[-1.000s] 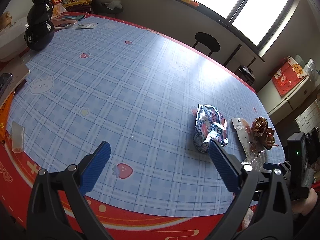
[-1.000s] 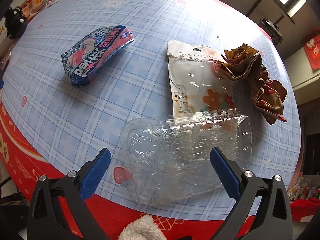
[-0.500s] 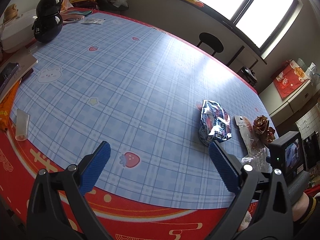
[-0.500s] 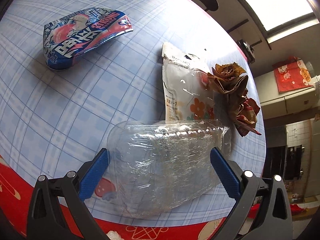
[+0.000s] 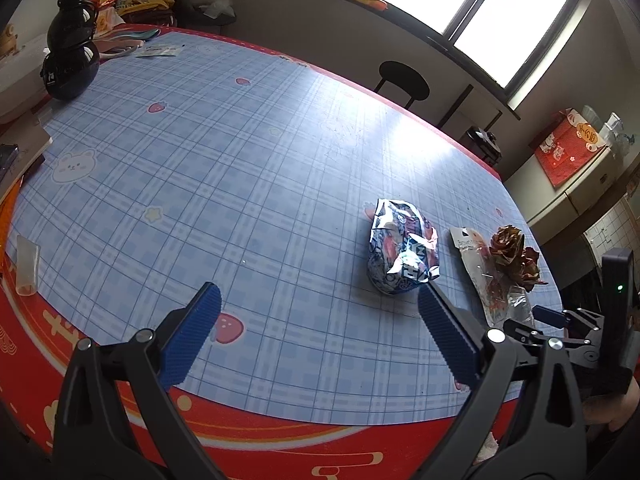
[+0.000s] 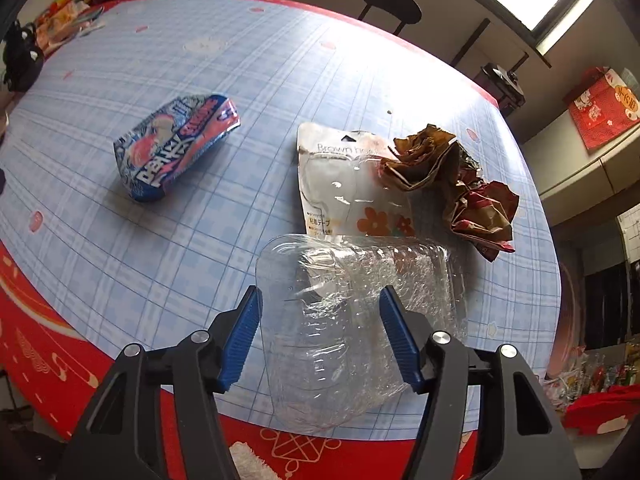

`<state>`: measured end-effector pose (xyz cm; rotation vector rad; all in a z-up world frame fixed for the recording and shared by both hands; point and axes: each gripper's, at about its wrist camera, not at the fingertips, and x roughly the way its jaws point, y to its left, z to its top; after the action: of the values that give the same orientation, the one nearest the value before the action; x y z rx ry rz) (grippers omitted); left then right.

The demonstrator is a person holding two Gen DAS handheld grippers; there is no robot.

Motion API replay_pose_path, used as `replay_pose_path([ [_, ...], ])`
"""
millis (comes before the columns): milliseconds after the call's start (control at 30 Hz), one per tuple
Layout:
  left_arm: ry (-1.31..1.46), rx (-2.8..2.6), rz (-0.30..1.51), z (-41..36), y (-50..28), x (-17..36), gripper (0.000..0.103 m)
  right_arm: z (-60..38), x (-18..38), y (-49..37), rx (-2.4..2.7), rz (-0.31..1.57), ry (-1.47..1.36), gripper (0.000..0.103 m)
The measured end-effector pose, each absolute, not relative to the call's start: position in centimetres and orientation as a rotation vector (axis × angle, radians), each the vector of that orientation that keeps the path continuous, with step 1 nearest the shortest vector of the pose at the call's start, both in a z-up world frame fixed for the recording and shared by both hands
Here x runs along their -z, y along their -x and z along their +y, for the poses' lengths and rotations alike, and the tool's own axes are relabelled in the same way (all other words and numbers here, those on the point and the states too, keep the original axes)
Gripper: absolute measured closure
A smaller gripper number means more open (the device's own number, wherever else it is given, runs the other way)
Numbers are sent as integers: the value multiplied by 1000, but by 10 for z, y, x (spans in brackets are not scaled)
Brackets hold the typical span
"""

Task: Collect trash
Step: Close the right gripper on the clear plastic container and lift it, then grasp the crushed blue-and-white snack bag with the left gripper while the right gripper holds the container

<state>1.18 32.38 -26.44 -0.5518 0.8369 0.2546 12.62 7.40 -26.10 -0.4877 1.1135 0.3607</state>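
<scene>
My right gripper points steeply down at the table's near right edge. Its jaws are closing, and both blue pads press the sides of a clear plastic container, which is buckled between them. Behind it lie a flat white packet with orange flowers and a crumpled brown wrapper. A blue snack bag lies to the left. My left gripper hangs open over the table's front edge, holding nothing, with the snack bag just beyond its right finger.
The round table has a blue plaid cloth with a red rim. A black gourd-shaped bottle and clutter stand at the far left. A small tube lies near the left rim. A black stool stands beyond the table.
The right gripper's jaws have come in from wide apart onto the clear container, squeezing it, and the gripper has risen a little. The left gripper has stayed open and barely moved.
</scene>
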Motion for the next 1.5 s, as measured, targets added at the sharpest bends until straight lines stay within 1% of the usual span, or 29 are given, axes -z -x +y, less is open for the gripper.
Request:
replay_pose_path([
  [33,548,-247,837,321,-15,264,6,69,254,-126,-365,1112,460,44],
  [67,543,-238,838,318,-18,263,6,63,248,-126,-372,1106,440,48],
  [300,506,-179,850,294,-41,260,6,21,212,-130,-383,1068,305,56],
  [333,499,-170,851,290,-44,260,6,15,208,-130,-384,1058,294,61],
  [367,493,-160,853,286,-48,259,6,11,202,-129,-380,1046,291,63],
  [733,443,-83,870,247,-78,255,6,-63,176,-139,-316,1042,86,64],
  [800,439,-81,872,244,-82,254,6,-78,171,-142,-300,1032,48,65],
  [967,432,-82,874,243,-91,253,6,-110,161,-148,-267,1013,-15,72],
  [1167,428,-96,876,240,-102,255,6,-136,163,-153,-224,1004,-40,72],
  [1500,394,-107,918,232,-115,269,6,-141,164,-162,-261,1005,-31,73],
])
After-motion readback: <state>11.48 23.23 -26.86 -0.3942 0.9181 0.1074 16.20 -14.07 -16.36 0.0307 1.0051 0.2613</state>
